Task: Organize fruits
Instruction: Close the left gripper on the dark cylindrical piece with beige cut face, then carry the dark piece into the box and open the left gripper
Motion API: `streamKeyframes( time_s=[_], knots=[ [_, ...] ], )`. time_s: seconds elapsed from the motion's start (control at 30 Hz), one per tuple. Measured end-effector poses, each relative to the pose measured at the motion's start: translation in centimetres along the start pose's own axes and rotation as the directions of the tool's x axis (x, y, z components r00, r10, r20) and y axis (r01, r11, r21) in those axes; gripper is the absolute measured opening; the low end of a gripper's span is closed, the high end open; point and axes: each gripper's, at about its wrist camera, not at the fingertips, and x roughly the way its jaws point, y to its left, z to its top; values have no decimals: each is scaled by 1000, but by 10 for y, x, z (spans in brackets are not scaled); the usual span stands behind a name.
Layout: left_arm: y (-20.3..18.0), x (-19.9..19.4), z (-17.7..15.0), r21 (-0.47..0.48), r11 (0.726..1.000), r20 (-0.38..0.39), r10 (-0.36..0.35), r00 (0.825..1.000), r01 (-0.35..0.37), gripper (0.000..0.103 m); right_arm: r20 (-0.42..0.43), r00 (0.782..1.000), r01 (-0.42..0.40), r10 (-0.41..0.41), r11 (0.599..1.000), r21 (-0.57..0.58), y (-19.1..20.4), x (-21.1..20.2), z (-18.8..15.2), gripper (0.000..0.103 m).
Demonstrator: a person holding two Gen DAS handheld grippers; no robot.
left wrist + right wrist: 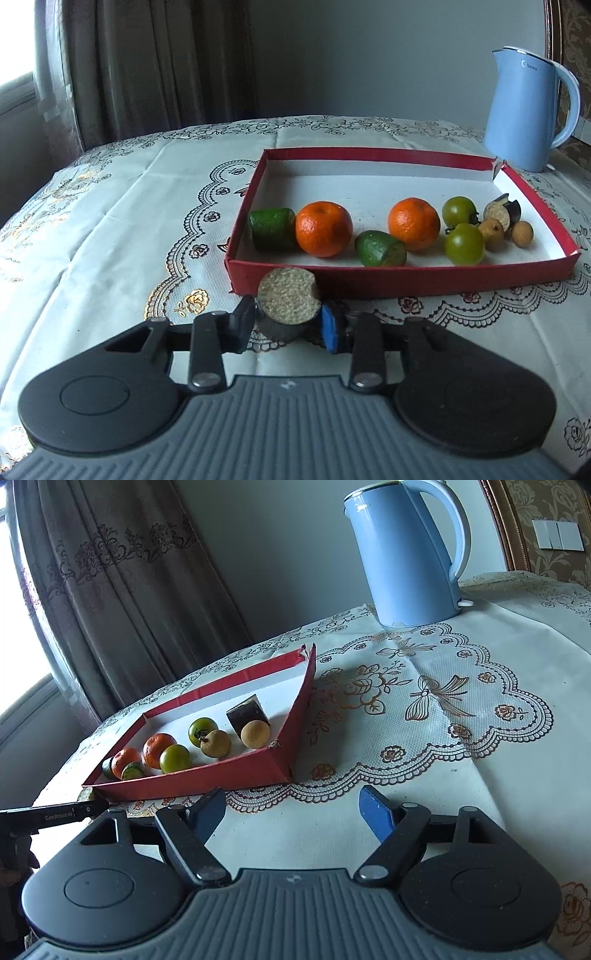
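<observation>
Fruits, left wrist view: a dark-skinned cut piece (289,306) with a pale grainy face stands on the tablecloth (110,221) just outside the near wall of the red tray (406,282). My left gripper (288,325) pinches this piece, one pad on each side. Inside the tray, along its near wall, lie from left to right a green cut piece (271,229), an orange (323,229), a second green cut piece (380,249), a second orange (413,223), two green tomatoes (463,243), a dark cut piece (502,212) and two small brown round fruits (522,232). The far half of the tray floor is bare. The left cloth is open up to the table edge. A blue kettle (524,110) stands beyond the tray's far right corner.

Right wrist view: my right gripper (291,812) is spread wide, nothing between its pads, over bare cloth (480,757) just beside the tray's near corner (284,768). The cloth is open to the right and ahead as far as the kettle (406,561). The fruits crowd the tray's near side; the left gripper's black finger (55,816) enters at the left edge, before the tray's near wall.
</observation>
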Motion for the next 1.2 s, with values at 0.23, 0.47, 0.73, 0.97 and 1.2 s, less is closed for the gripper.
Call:
streamKeyframes(
  time_s=[0.23,0.47,0.73,0.97,1.2],
  knots=[
    [7,-16,-5,-26,999,30,-27,999,27,31,0,1000,0,0,1000,0,0,0,0,79],
    [-2,-44,-1,18,998,107,-70,992,68,31,0,1000,2,-2,1000,-3,0,0,0,79],
    [-30,-38,31,67,996,150,-68,986,58,31,0,1000,5,-5,1000,-7,0,0,0,80],
    [-49,-1,61,78,997,123,-14,992,4,31,0,1000,1,-1,1000,-4,1,-1,0,80],
    [-56,32,74,61,998,82,3,997,-8,31,0,1000,-11,11,1000,6,-1,1,1,82]
  ],
)
